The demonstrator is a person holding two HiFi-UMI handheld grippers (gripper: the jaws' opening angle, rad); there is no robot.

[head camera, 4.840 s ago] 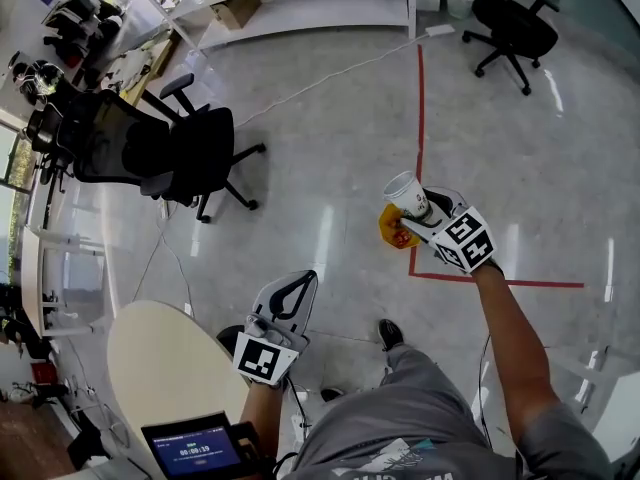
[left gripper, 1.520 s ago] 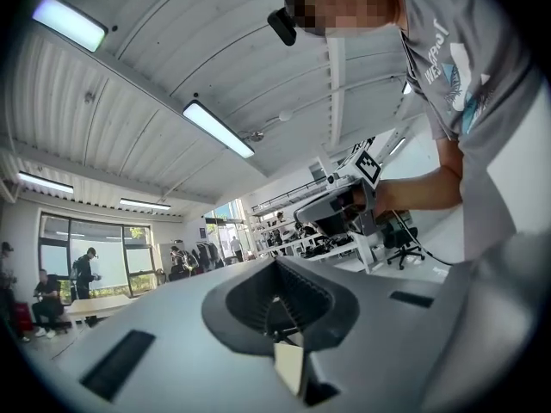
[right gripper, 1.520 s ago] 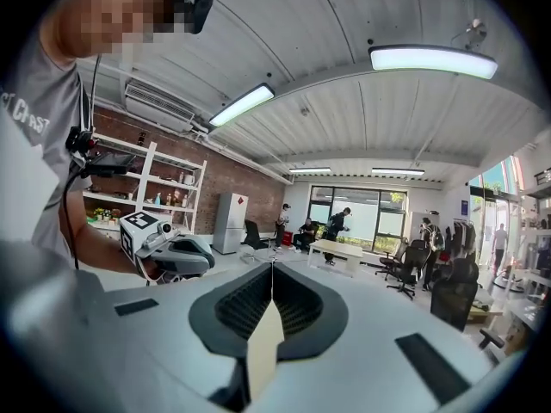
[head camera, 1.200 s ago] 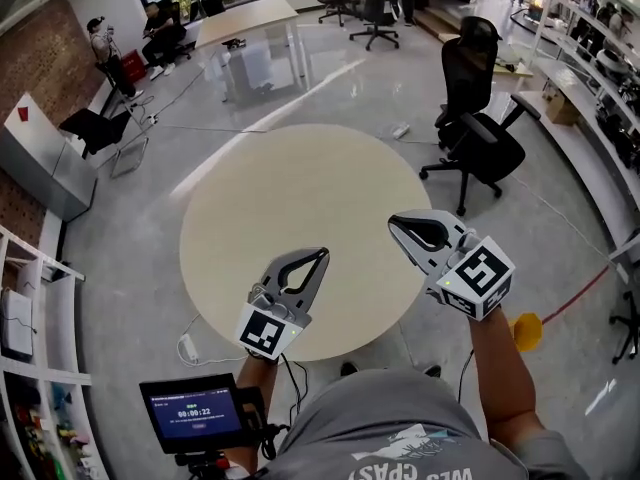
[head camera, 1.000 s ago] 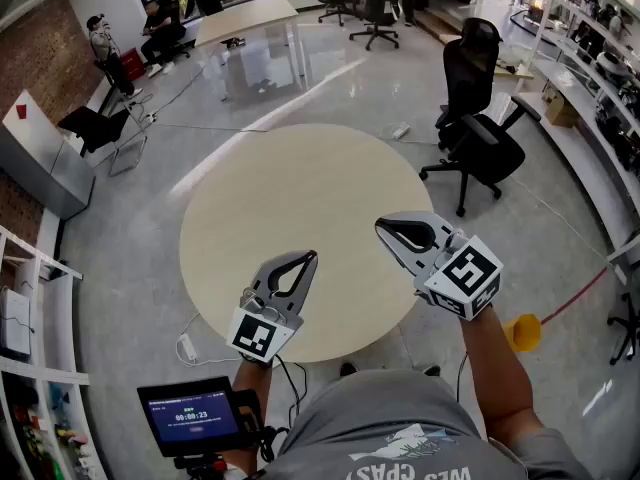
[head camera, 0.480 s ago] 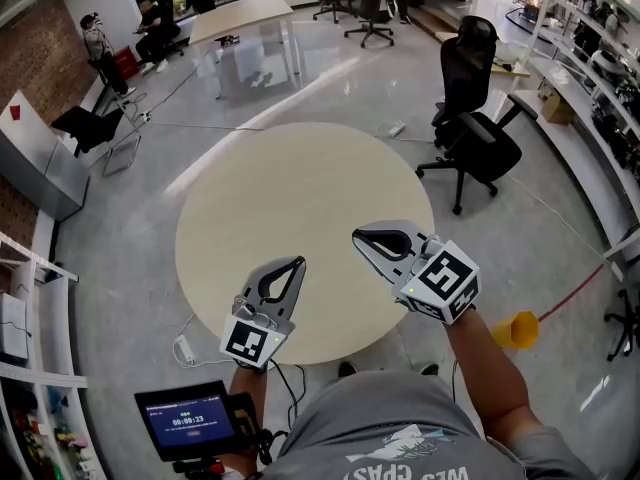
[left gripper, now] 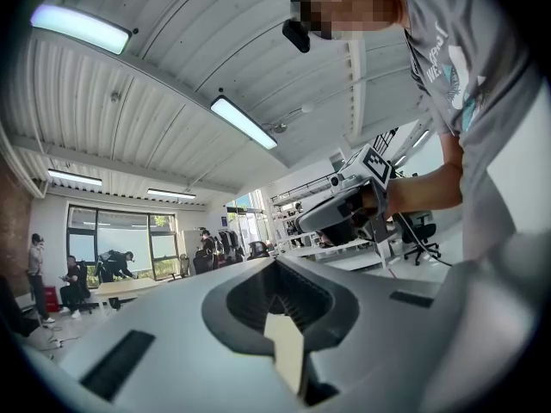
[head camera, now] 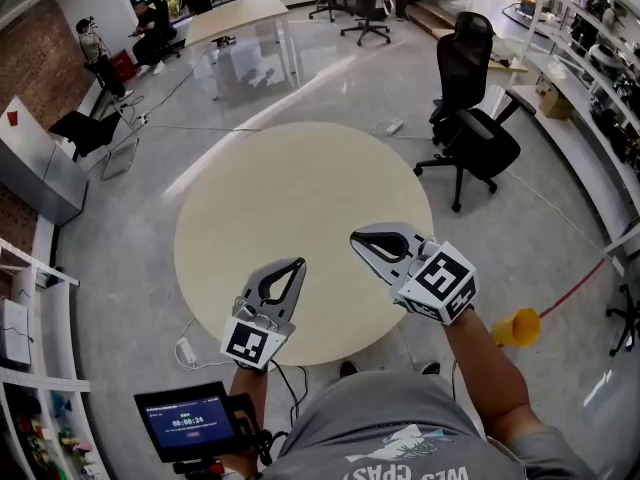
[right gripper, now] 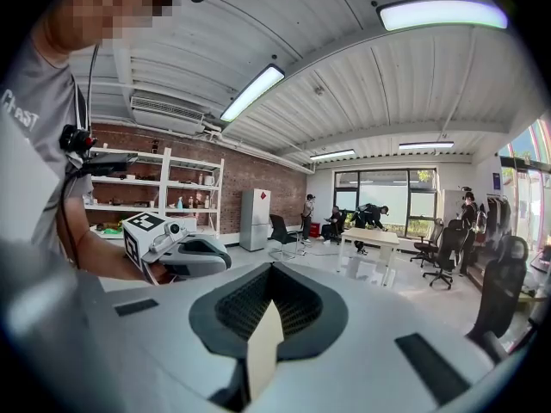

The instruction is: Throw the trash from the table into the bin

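Observation:
The round beige table (head camera: 290,208) lies in front of me in the head view, and I see no trash on its top. My left gripper (head camera: 298,264) hovers over the table's near edge, shut with nothing in it. My right gripper (head camera: 357,239) hangs over the near right part of the table, jaws together and empty. The yellow-orange bin (head camera: 517,326) stands on the floor to the right, behind my right arm. In the left gripper view the left gripper (left gripper: 277,265) shows pressed-together jaws. In the right gripper view the right gripper (right gripper: 271,272) shows the same.
A black office chair (head camera: 470,118) stands just beyond the table's right side. A small screen (head camera: 190,423) sits low at my left. Another table (head camera: 235,18) and several people are far back left. Shelves run along the right wall, with a red floor line (head camera: 585,278) near them.
Earlier my right gripper held a paper cup over the bin; now it is empty and I face the table. In the last second it slid left and slightly lower.

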